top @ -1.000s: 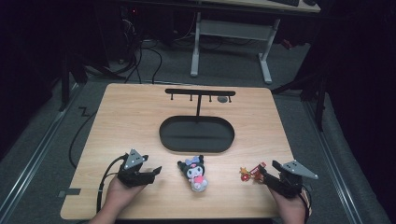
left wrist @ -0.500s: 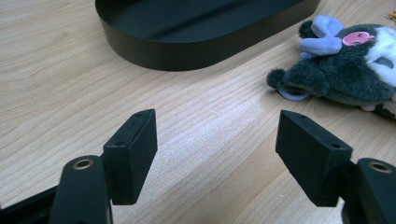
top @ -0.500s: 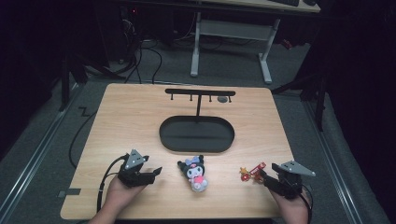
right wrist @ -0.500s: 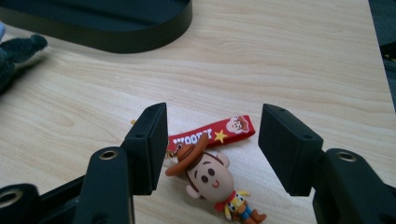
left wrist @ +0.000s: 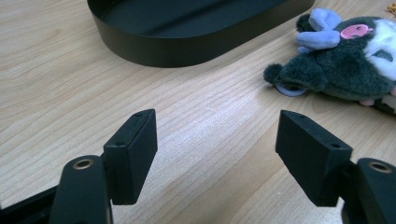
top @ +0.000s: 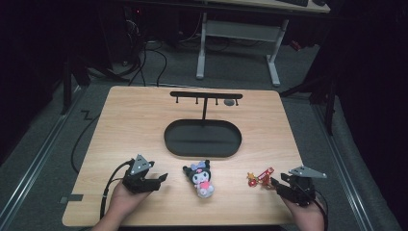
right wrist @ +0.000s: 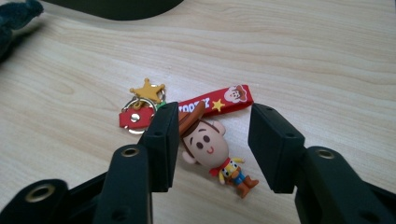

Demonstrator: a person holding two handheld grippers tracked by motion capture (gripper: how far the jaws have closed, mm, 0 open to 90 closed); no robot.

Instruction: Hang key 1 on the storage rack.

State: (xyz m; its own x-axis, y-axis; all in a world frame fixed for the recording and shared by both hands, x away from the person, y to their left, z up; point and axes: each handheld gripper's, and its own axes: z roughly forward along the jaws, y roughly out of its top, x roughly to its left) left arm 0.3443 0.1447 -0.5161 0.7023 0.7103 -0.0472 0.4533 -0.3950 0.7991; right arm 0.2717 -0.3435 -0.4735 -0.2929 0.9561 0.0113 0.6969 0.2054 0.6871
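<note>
While your right gripper [right wrist: 212, 140] has been closing, its jaws straddle the keychain [right wrist: 205, 142] mid-frame, not yet pinching, left gripper [left wrist: 215, 156] spread.

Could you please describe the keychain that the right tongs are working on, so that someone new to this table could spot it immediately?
Start at the black oval tray in the middle of the wooden table, then look toward the near right corner, past the dark plush toy. There the cowboy keychain lies flat, between the jaws of the right tongs. Its red strap and gold star charm mark it out.
</note>
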